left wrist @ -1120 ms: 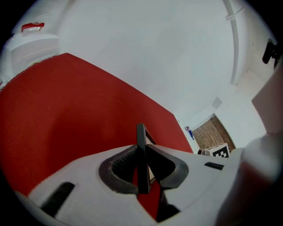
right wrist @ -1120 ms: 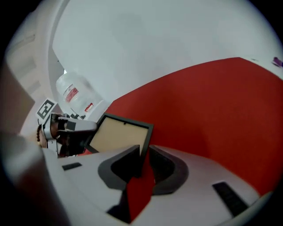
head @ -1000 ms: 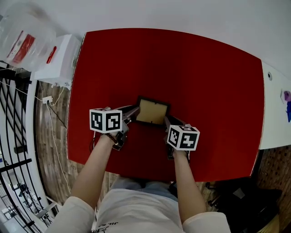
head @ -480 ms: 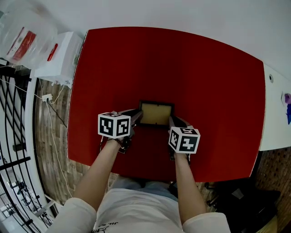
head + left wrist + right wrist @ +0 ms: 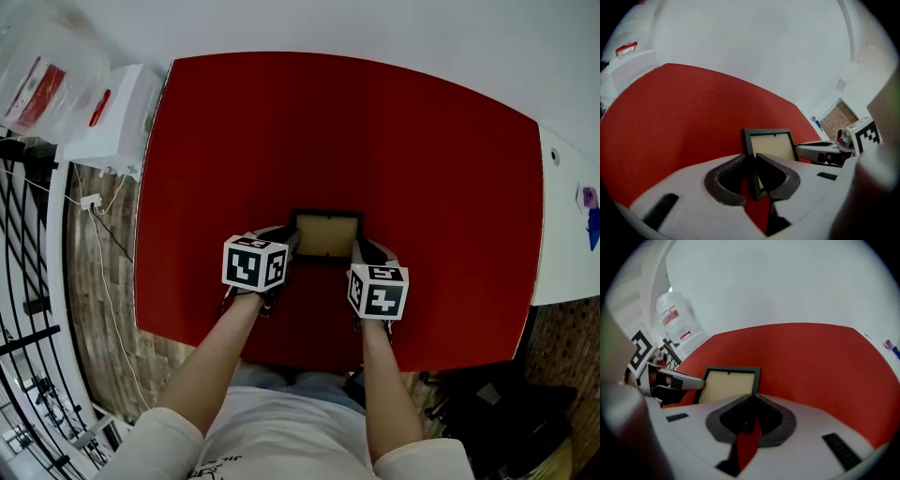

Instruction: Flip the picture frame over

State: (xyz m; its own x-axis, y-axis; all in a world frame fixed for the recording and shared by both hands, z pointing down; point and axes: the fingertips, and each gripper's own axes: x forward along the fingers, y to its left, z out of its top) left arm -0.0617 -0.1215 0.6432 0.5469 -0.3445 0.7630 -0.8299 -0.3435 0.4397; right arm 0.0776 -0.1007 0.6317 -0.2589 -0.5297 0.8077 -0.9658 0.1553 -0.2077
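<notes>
Two tools, left gripper (image 5: pixel 752 161) and right gripper (image 5: pixel 751 399), each clamped narrow on its own side rail of picture frame (image 5: pixel 326 234), tan backing showing; advise lowering both ends level onto red table (image 5: pixel 375 131).

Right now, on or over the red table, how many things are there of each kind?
Picture frame: 1
Grippers: 2, the left gripper and the right gripper, each with its jaws on one side of the frame
Total: 3
</notes>
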